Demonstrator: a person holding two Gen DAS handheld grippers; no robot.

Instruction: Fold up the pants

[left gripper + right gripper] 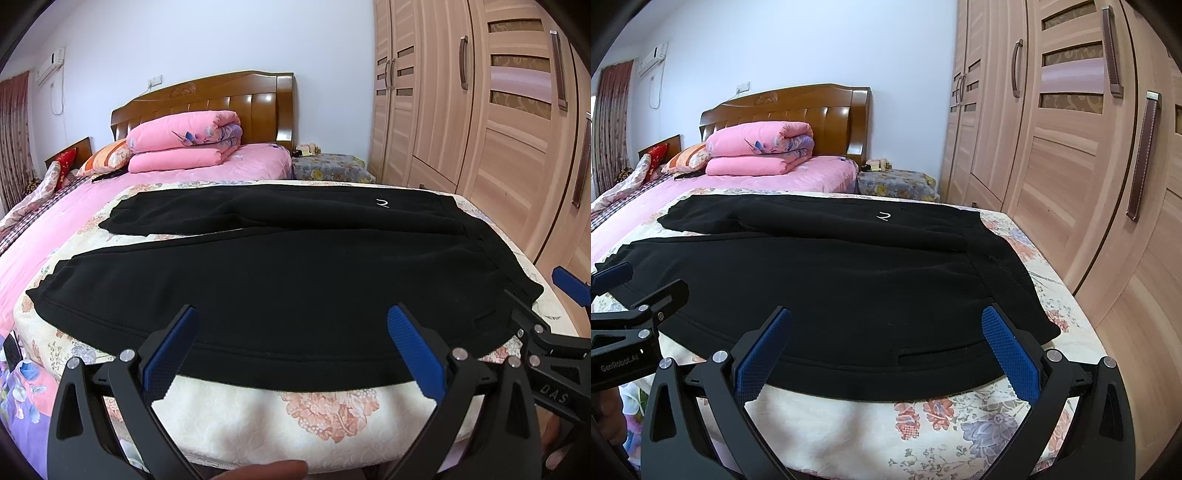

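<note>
Both the left tool [291, 350] and right tool [886, 350] hover level, side by side, jaws spread wide and empty, with the black fleece pants [280, 288] flat on the floral-covered bed [332, 413] just ahead.

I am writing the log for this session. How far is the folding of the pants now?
Done: the black pants lie spread flat on the floral bedsheet, both legs side by side, unfolded. In hand: nothing; the left gripper and right gripper are open at the near edge, not gripping. Left: every fold.
</note>
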